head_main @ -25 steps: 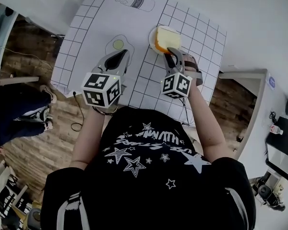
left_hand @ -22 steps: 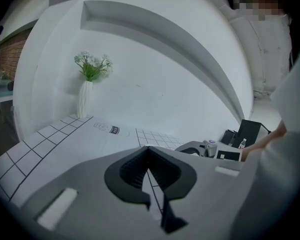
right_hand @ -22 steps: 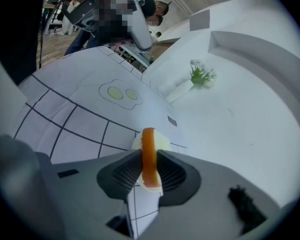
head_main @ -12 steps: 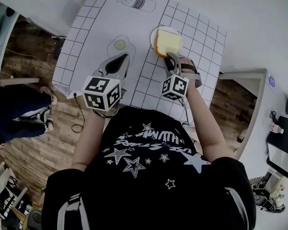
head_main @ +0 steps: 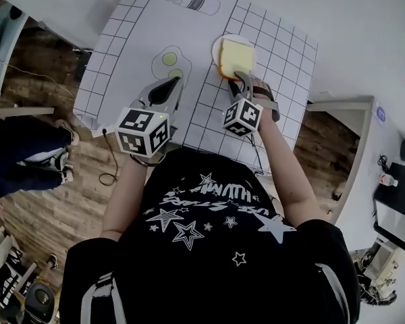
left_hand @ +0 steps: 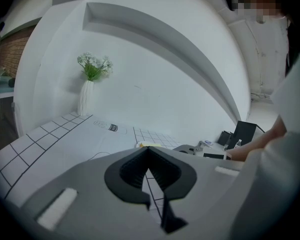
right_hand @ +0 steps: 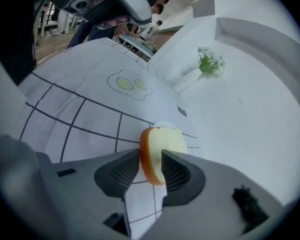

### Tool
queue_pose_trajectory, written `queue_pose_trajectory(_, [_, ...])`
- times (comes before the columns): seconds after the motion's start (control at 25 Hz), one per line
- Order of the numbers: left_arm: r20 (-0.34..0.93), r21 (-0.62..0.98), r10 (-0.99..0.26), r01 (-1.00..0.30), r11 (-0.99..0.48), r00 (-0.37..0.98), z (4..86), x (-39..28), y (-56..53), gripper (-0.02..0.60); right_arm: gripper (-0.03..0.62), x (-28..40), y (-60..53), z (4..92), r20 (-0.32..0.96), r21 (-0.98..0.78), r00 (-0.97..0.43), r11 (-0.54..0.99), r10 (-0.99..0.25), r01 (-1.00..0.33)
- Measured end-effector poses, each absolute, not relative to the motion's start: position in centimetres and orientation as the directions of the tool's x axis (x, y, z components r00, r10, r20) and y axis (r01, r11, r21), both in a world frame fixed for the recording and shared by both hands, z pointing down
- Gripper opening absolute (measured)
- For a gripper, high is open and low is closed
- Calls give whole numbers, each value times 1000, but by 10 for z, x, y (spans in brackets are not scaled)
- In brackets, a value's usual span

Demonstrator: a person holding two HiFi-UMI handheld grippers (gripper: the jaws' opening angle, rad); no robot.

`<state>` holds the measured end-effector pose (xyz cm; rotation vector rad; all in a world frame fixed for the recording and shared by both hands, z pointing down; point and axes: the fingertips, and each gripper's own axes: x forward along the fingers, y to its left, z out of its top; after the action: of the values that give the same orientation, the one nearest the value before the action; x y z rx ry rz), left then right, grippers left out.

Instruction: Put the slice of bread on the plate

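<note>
Pale slice of bread with orange-brown crust, tilted, resting on small round white plate

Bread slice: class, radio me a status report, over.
Left gripper shut, empty. Right gripper fingers just opening, orange-crusted bread slice between them, over the round white plate. Nothing in the way.

White table under a gridded mat, wood-plank floor, flower vase against white wall
</note>
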<state>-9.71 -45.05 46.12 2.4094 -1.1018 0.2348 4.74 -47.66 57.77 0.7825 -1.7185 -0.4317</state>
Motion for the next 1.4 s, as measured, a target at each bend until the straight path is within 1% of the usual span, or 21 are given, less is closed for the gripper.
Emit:
queue_pose_trajectory(0.32, [316, 356, -678, -746, -563, 663, 458, -102, -445, 9, 150, 46, -472, 551, 653, 673, -154, 661, -742, -331])
queue_pose_trajectory(0.56, [318, 352, -689, -755, -553, 652, 454, -103, -439, 9, 147, 50, -465, 514, 600, 630, -211, 619, -771, -469])
queue_pose_trajectory(0.6, [320, 352, -690, -757, -550, 650, 454, -102, -437, 9, 134, 51, -463, 509, 593, 612, -221, 613, -774, -500])
queue_pose_trajectory(0.68, [322, 353, -690, -758, -548, 648, 454, -101, -434, 9, 85, 53, -460, 498, 569, 582, -239, 590, -787, -560])
queue_pose_trajectory(0.88, [326, 344, -688, -759, -552, 649, 451, -91, -426, 9, 34, 65, -458, 464, 460, 542, -256, 497, -851, -678])
queue_pose_trajectory(1.0, [336, 338, -682, -759, -556, 649, 453, -82, -417, 9, 21, 73, -448, 444, 404, 494, -268, 456, -874, -740])
queue_pose_trajectory(1.12, [336, 327, -689, -765, -554, 643, 448, -68, -409, 9, 14, 86, -432, 427, 348, 435, -312, 447, -884, -782])
queue_pose_trajectory(1.24, [323, 304, -693, -764, -569, 645, 438, -48, -396, 9, 14, 105, -412, 410, 288, 410, -354, 449, -890, -794])
queue_pose_trajectory(1.4, [323, 276, -691, -763, -584, 646, 429, -25, -368, 9, 14, 132, -384, 401, 268, 404, -359, 443, -894, -801])
